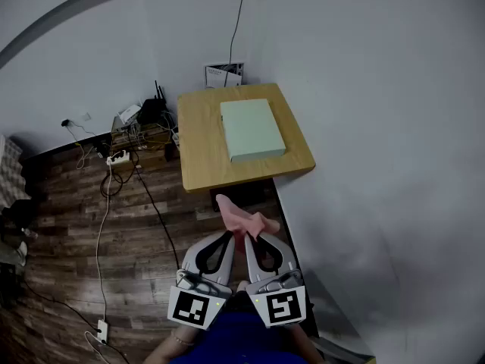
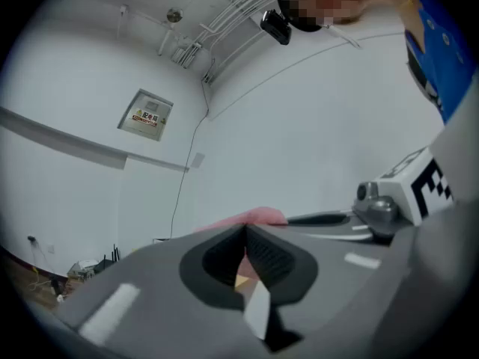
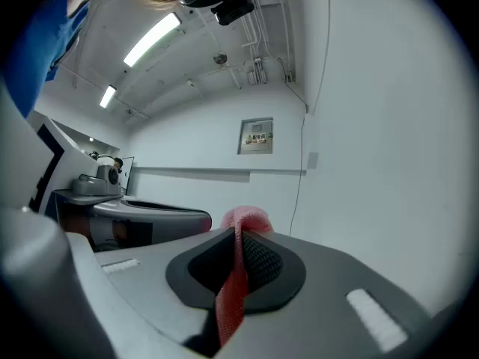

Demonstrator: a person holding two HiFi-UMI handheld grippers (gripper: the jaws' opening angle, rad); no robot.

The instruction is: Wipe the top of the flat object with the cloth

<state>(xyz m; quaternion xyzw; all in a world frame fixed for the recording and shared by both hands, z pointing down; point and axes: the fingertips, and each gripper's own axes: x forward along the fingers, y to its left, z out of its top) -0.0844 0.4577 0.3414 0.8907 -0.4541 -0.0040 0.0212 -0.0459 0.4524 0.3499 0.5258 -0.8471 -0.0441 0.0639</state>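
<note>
A pale green flat box (image 1: 252,129) lies on a small wooden table (image 1: 201,142) in the head view. Well short of the table's near edge, above the floor, my two grippers are held side by side and level. A pink cloth (image 1: 241,218) bunches at their tips. My left gripper (image 1: 229,235) is shut on one part of it, and my right gripper (image 1: 250,238) is shut on another. In the left gripper view the cloth (image 2: 251,217) peeks over the closed left gripper (image 2: 245,229). In the right gripper view the cloth (image 3: 233,290) runs down between the closed jaws of the right gripper (image 3: 238,234).
The table stands in a corner against white walls, with a printed sheet (image 1: 224,74) leaning at its back edge. Left of it, a power strip (image 1: 117,158), cables and small devices (image 1: 144,112) sit on the wooden floor. A cable (image 1: 155,203) crosses the floor toward me.
</note>
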